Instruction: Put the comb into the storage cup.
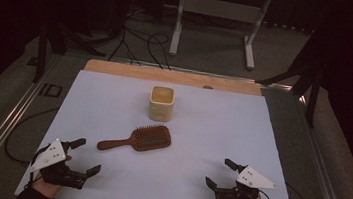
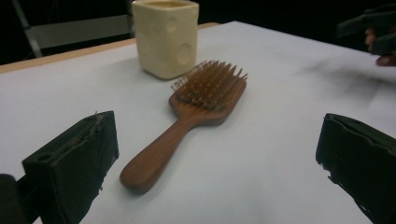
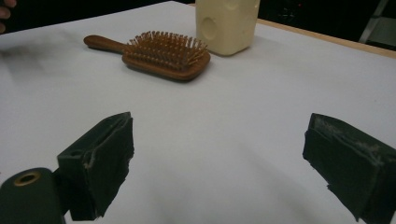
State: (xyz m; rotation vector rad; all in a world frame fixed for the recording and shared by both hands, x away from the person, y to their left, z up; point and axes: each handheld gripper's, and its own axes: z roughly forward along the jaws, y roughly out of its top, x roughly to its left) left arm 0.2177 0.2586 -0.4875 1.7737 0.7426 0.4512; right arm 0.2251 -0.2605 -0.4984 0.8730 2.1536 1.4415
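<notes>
Very start of the job, by the look of it: nothing gripped yet. Left claw (image 1: pixel 82 156) spread wide and empty, low over the near left corner of the worktop (image 1: pixel 114 97). Right claw (image 1: pixel 220 172) likewise spread and empty at the near right corner. Hairbrush (image 1: pixel 137 138) lying bristles-up near the middle of the white sheet, handle pointing toward the left claw, paddle end toward the cup (image 1: pixel 161 103), which stands just behind it, apart from it.

Next move, most likely: reach the left claw forward to the handle, lower the jaws either side of the narrow wooden grip, close. Probably then into the cup, though that stays a guess.

From the left gripper view: handle end (image 2: pixel 142 170) close ahead, between the two jaws, and round dimples on the cup's side (image 2: pixel 166 39). From the right gripper view: the brush (image 3: pixel 163 56) side-on, well ahead. From the high view: both claws together, cables and frame legs on the floor beyond.
</notes>
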